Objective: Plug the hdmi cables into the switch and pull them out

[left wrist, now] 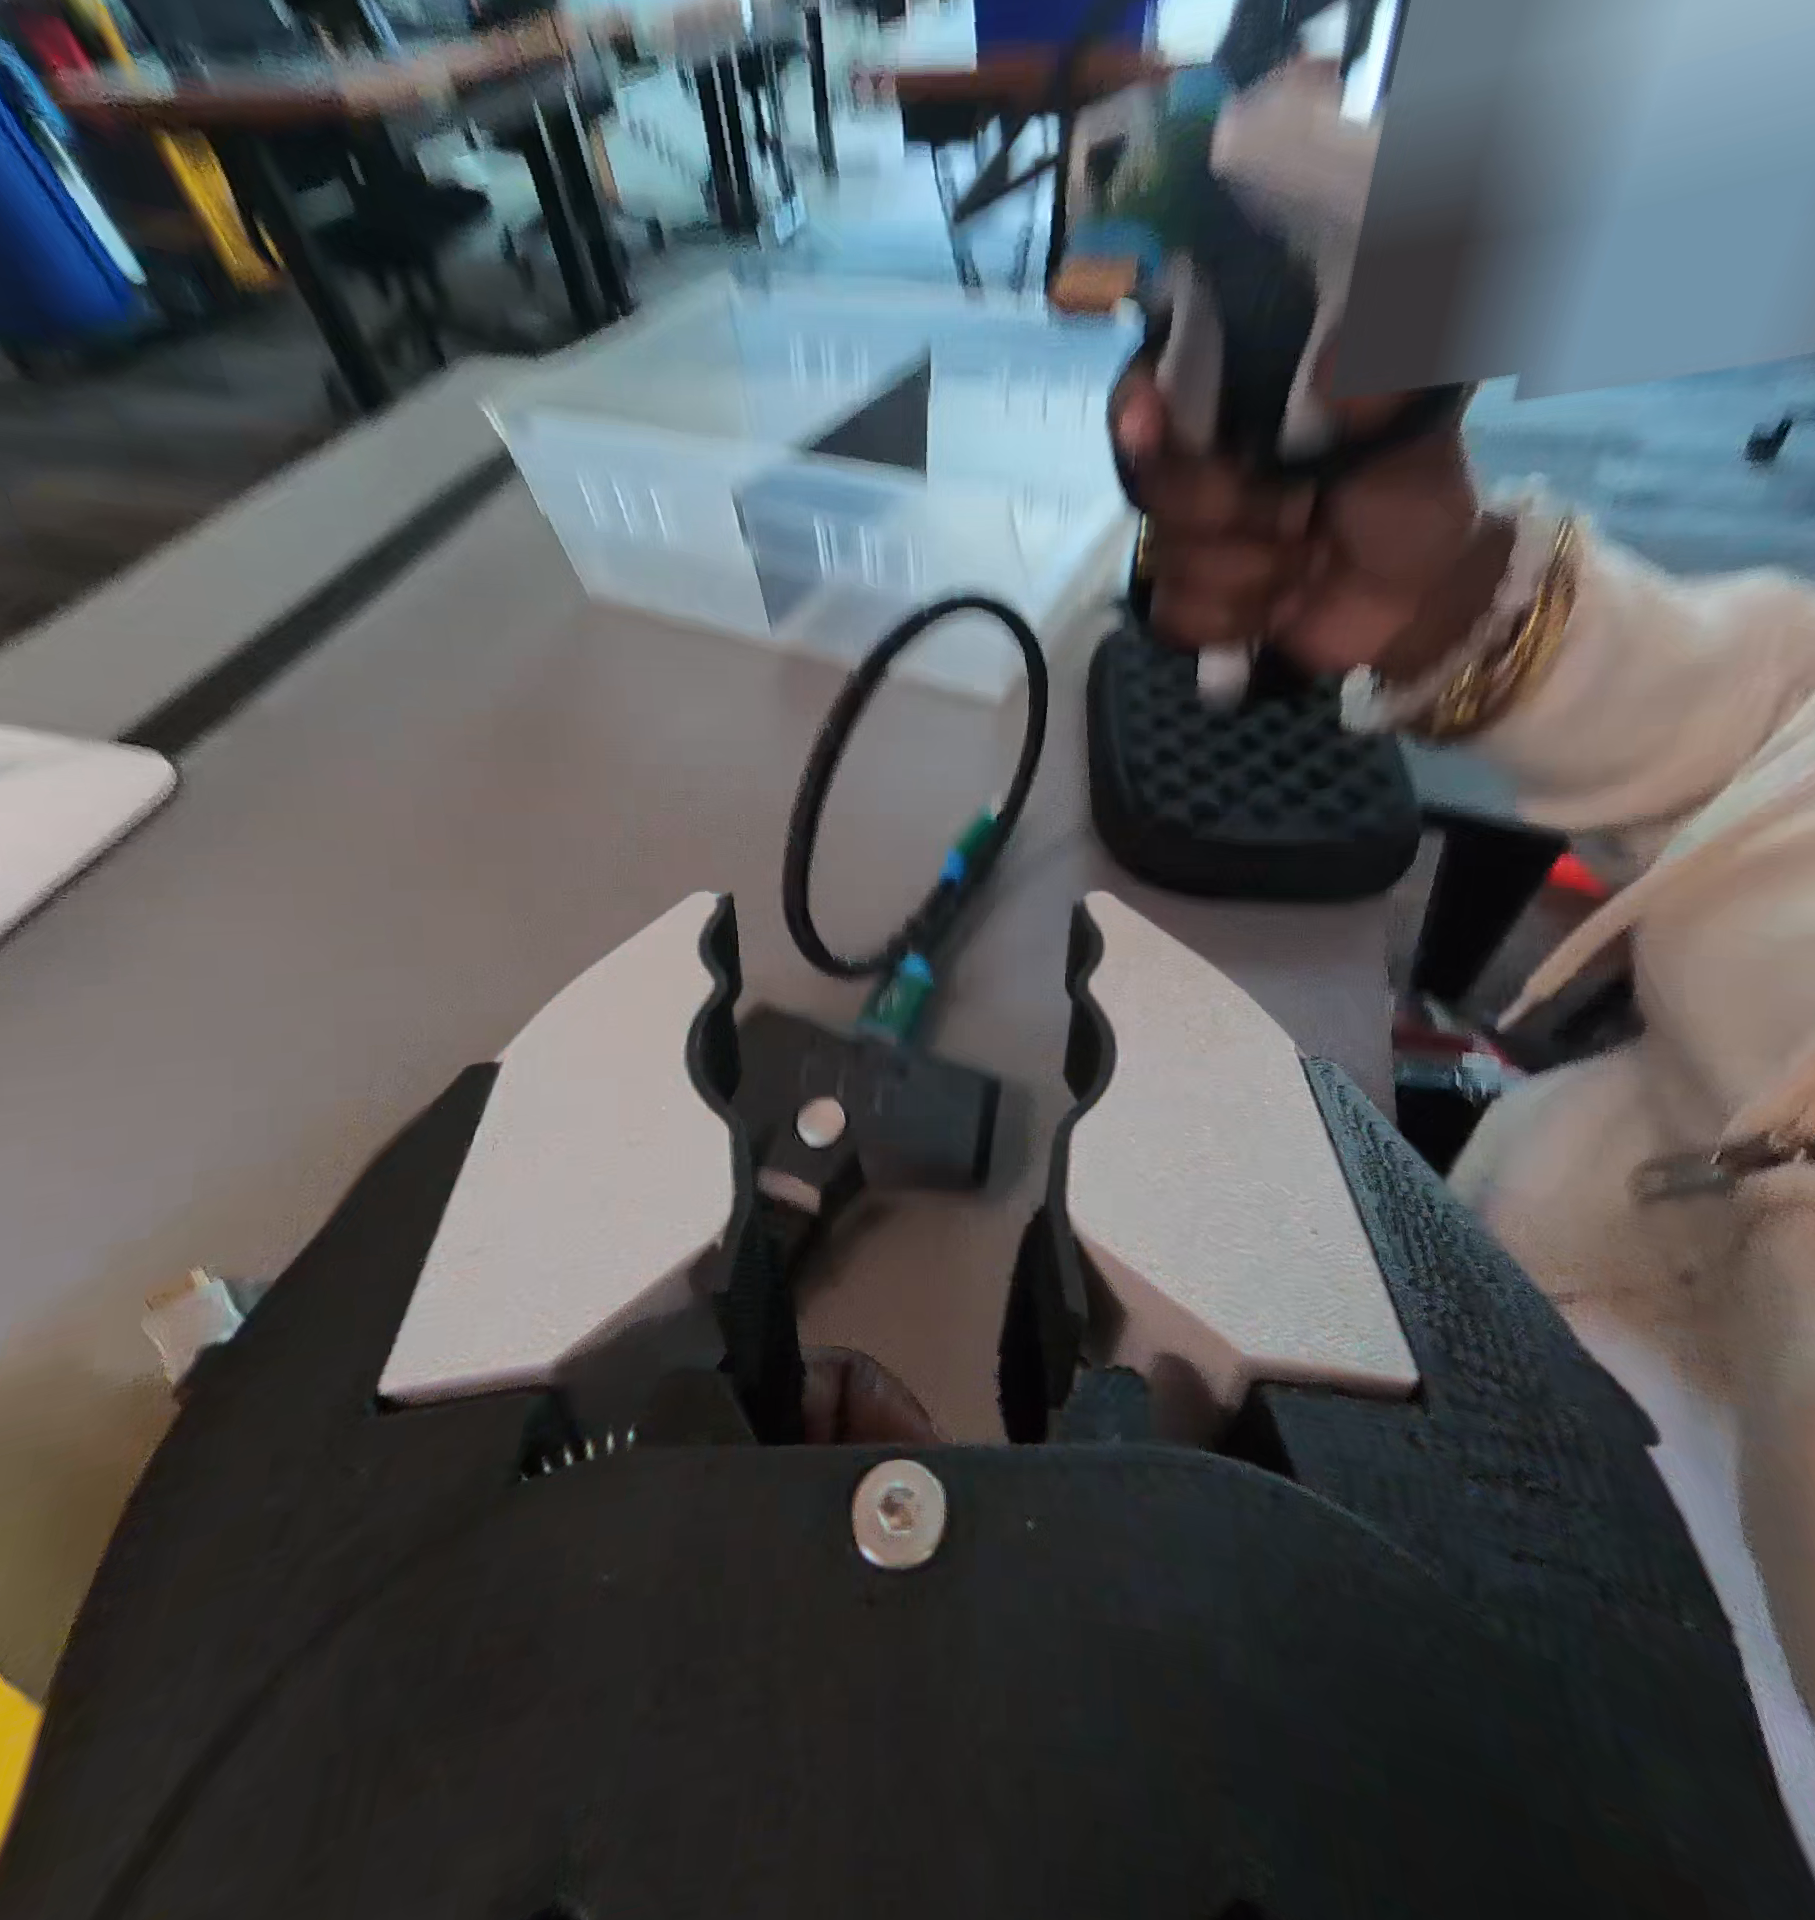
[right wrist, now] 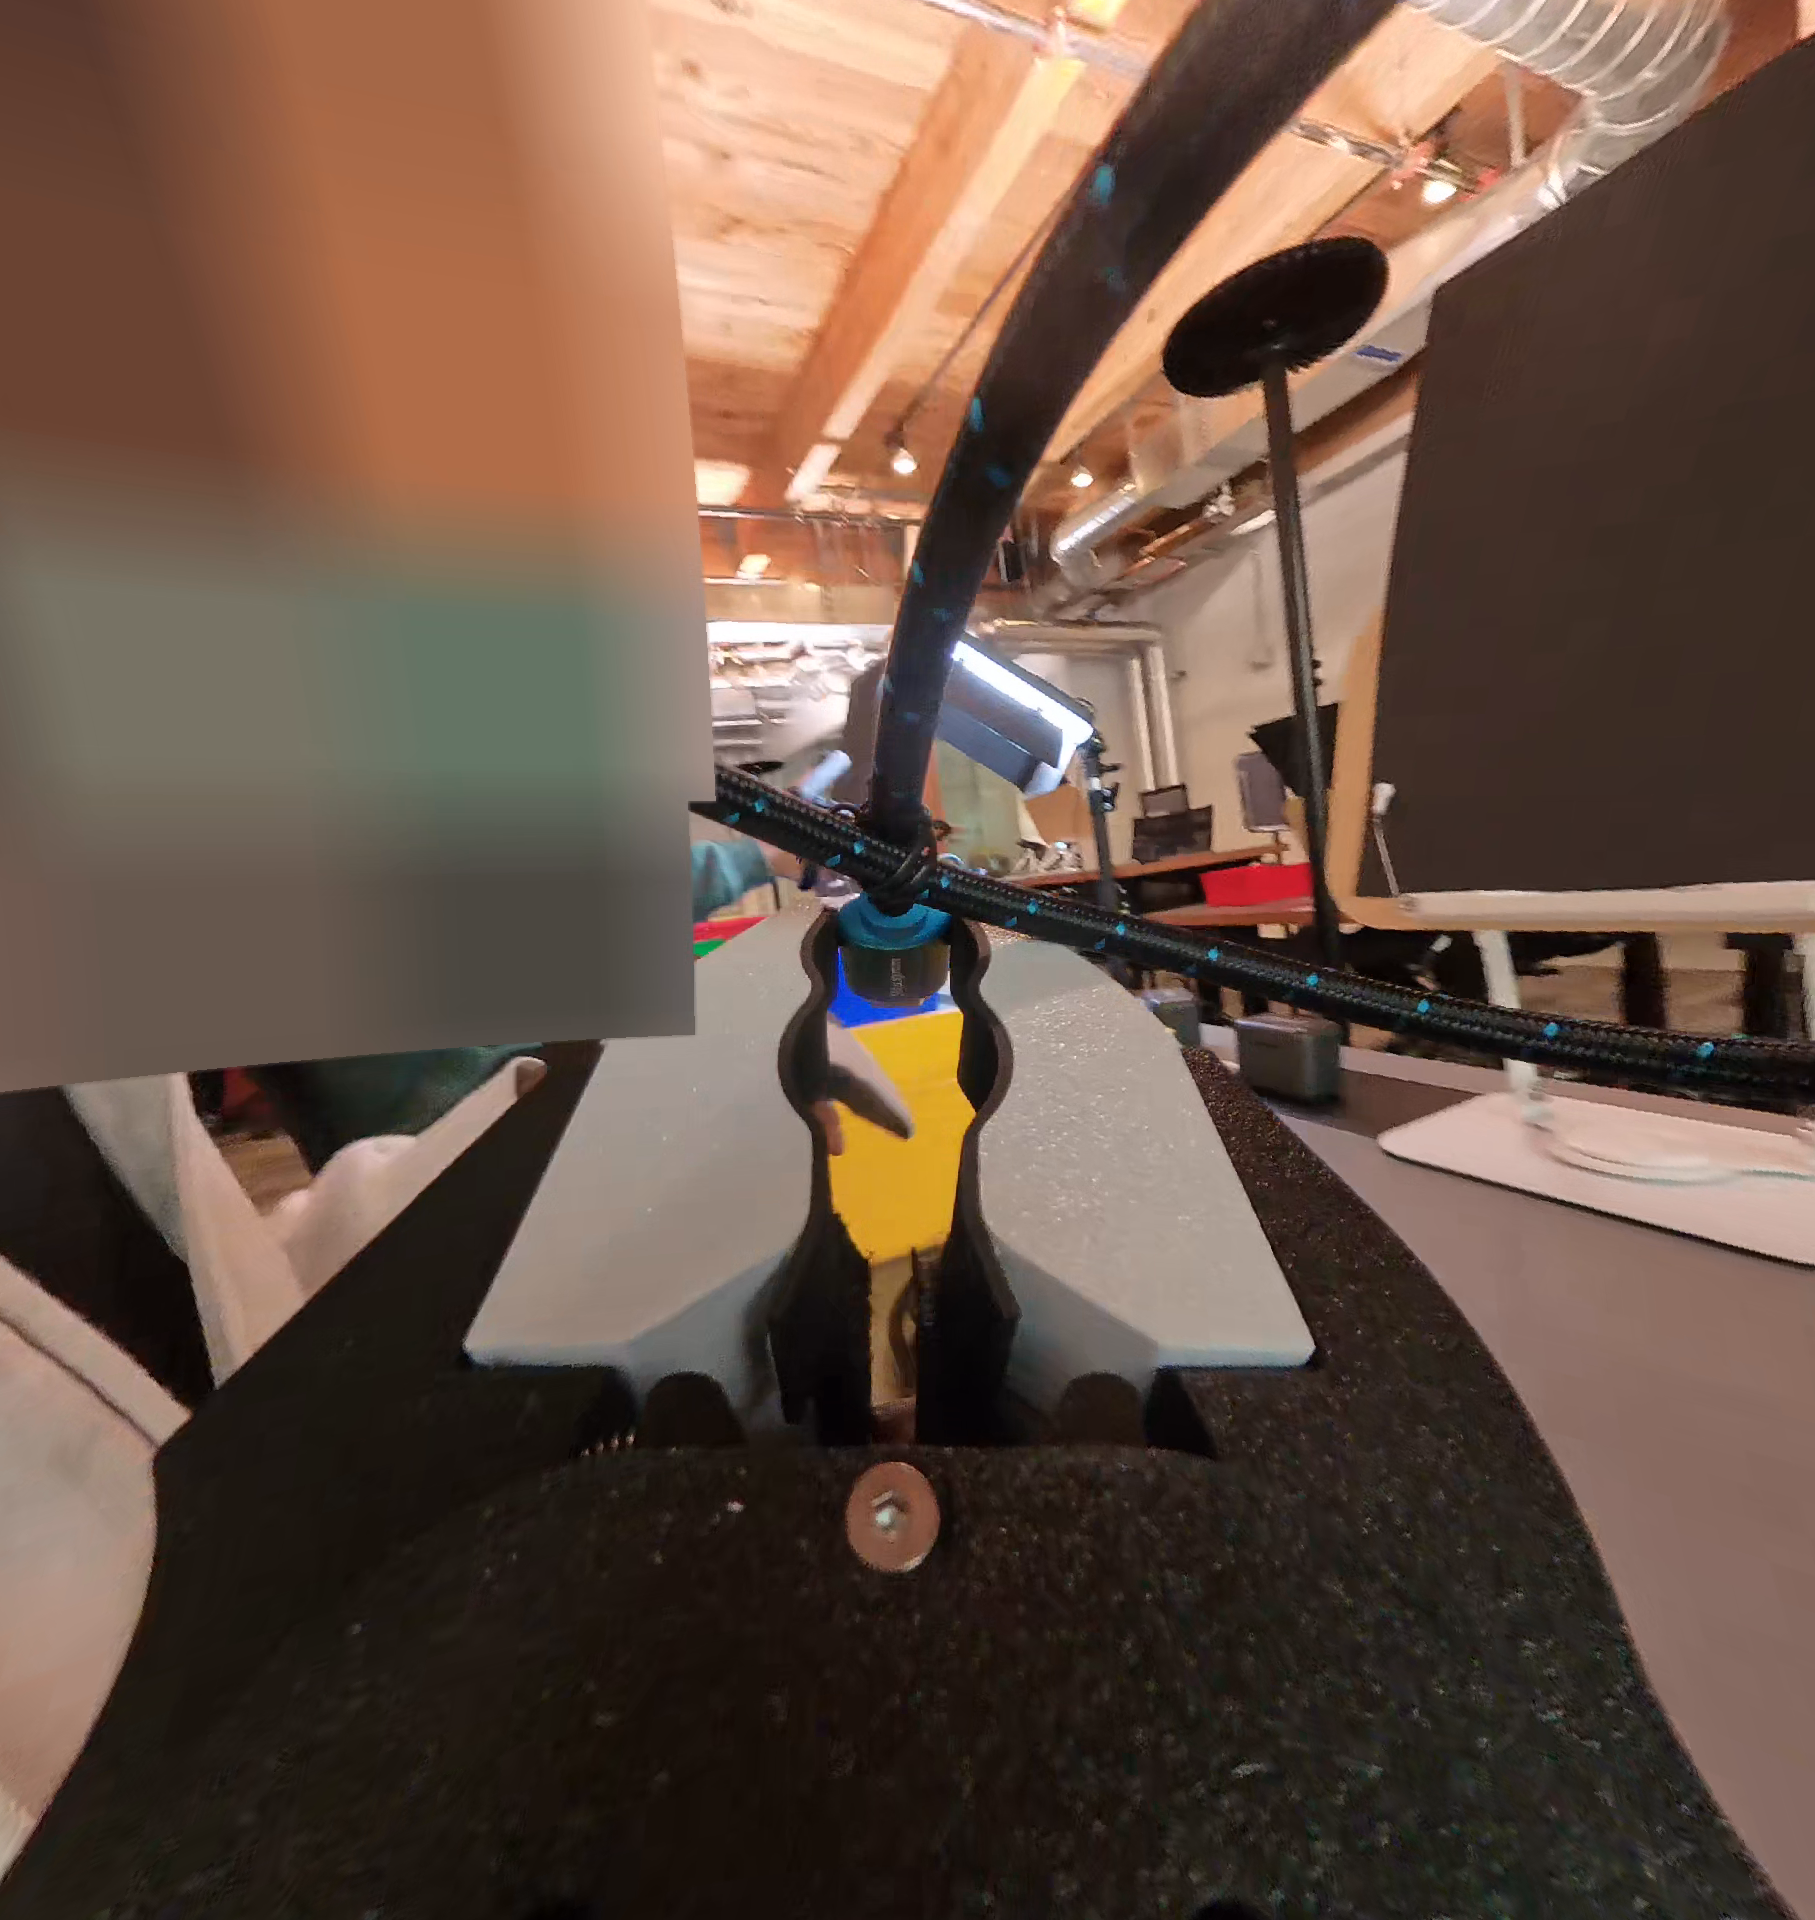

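In the left wrist view my left gripper (left wrist: 901,935) is open over the grey table, with the small black HDMI switch (left wrist: 882,1101) lying between its fingers, close to the left one. A cable with a green and blue plug (left wrist: 898,997) sits in the switch's far side, and its black lead (left wrist: 913,779) curls in a loop behind. In the right wrist view my right gripper (right wrist: 895,935) is shut on a black HDMI plug with a blue collar (right wrist: 892,961), raised and tilted toward the ceiling. Its braided black cable (right wrist: 986,468) runs up and across the view.
A black case lined with dimpled foam (left wrist: 1246,790) lies open right of the loop, under a hand (left wrist: 1235,582) holding the other gripper. Clear plastic boxes (left wrist: 830,499) stand behind. A dark monitor (right wrist: 1630,520) on a white stand (right wrist: 1609,1153) is at right.
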`<state>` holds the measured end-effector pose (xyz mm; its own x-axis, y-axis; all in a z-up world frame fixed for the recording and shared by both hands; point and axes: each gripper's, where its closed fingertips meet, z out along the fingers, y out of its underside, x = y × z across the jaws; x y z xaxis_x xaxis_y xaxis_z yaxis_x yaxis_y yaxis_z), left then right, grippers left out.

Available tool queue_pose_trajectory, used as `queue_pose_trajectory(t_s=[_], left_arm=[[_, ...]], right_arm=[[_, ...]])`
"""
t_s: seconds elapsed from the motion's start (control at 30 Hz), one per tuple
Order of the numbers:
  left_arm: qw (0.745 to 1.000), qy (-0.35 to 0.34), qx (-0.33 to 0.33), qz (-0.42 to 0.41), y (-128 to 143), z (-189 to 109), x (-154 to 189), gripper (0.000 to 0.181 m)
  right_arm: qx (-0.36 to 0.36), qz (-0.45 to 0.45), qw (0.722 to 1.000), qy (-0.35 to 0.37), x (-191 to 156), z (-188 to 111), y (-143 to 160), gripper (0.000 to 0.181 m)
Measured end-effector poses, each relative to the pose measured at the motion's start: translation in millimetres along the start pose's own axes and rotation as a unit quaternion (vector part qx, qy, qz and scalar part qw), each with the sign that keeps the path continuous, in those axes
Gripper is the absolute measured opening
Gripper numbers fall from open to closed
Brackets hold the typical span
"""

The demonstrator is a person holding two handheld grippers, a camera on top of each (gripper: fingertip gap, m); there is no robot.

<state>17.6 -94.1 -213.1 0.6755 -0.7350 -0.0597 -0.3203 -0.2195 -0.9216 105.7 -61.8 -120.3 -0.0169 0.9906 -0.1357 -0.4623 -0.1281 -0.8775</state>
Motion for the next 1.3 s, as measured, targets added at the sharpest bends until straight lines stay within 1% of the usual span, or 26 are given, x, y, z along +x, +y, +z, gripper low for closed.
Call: queue_pose_trajectory(t_s=[0.1,0.13,0.2,0.23,0.33,0.4,0.53,0.6,0.67,0.73,0.8,0.87,0.93,1.0,1.07,1.13,1.17,1.2,1.23,1.3], left_arm=[[0.994,0.001,-0.099,0.035,39,17,9,0.065],[0.99,-0.004,-0.134,0.054,52,20,9,0.069],[0.975,-0.008,-0.199,0.101,73,22,2,0.069],[0.966,-0.008,-0.227,0.122,81,22,-5,0.069],[0.936,0.012,-0.304,0.18,98,21,-26,0.057],[0.917,0.053,-0.34,0.2,107,24,-28,0.055],[0.898,0.124,-0.377,0.189,114,31,-31,0.054],[0.882,0.154,-0.414,0.165,124,30,-32,0.053],[0.872,0.164,-0.443,0.13,129,30,-36,0.05],[0.866,0.17,-0.451,0.133,128,32,-41,0.041],[0.864,0.166,-0.454,0.143,129,32,-42,0.038],[0.87,0.161,-0.443,0.145,129,32,-42,0.037],[0.89,0.154,-0.401,0.155,127,32,-41,0.036],[0.919,0.145,-0.344,0.127,122,32,-38,0.035],[0.948,0.14,-0.277,0.072,106,31,-33,0.034],[0.962,0.132,-0.236,0.045,88,24,-30,0.034],[0.964,0.126,-0.232,0.04,80,19,-28,0.034],[0.962,0.119,-0.242,0.045,75,12,-27,0.034],[0.957,0.109,-0.263,0.058,71,4,-25,0.033],[0.938,0.103,-0.319,0.088,69,-18,-16,0.033]], right_arm=[[-0.009,-0.012,1.0,0.014,3,-8,2,0.021],[-0.011,-0.012,1.0,0.015,3,-10,3,0.021],[-0.015,-0.014,1.0,0.016,2,-12,6,0.021],[-0.016,-0.014,1.0,0.014,1,-12,7,0.021],[-0.013,-0.013,1.0,0.003,-2,-11,8,0.02],[-0.01,-0.017,1.0,0.003,-3,-12,7,0.02],[-0.009,-0.027,1.0,0.009,-3,-16,5,0.02],[-0.01,-0.027,0.999,0.013,-1,-19,5,0.02],[-0.01,-0.027,0.999,0.016,0,-22,5,0.02],[-0.007,-0.026,0.999,0.019,2,-24,4,0.02],[-0.005,-0.025,1.0,0.019,3,-25,3,0.02],[-0.004,-0.025,1.0,0.018,4,-25,4,0.02],[0.002,-0.023,1.0,0.016,4,-25,3,0.02],[0.01,-0.019,1.0,0.016,4,-26,0,0.021],[0.01,-0.023,0.999,0.022,6,-29,-4,0.02],[0.003,-0.032,0.999,0.027,7,-30,-7,0.02],[0.0,-0.036,0.999,0.027,7,-30,-9,0.02],[-0.003,-0.041,0.999,0.026,7,-30,-11,0.02],[-0.005,-0.047,0.999,0.026,6,-30,-12,0.02],[-0.009,-0.059,0.998,0.025,3,-30,-15,0.021]])
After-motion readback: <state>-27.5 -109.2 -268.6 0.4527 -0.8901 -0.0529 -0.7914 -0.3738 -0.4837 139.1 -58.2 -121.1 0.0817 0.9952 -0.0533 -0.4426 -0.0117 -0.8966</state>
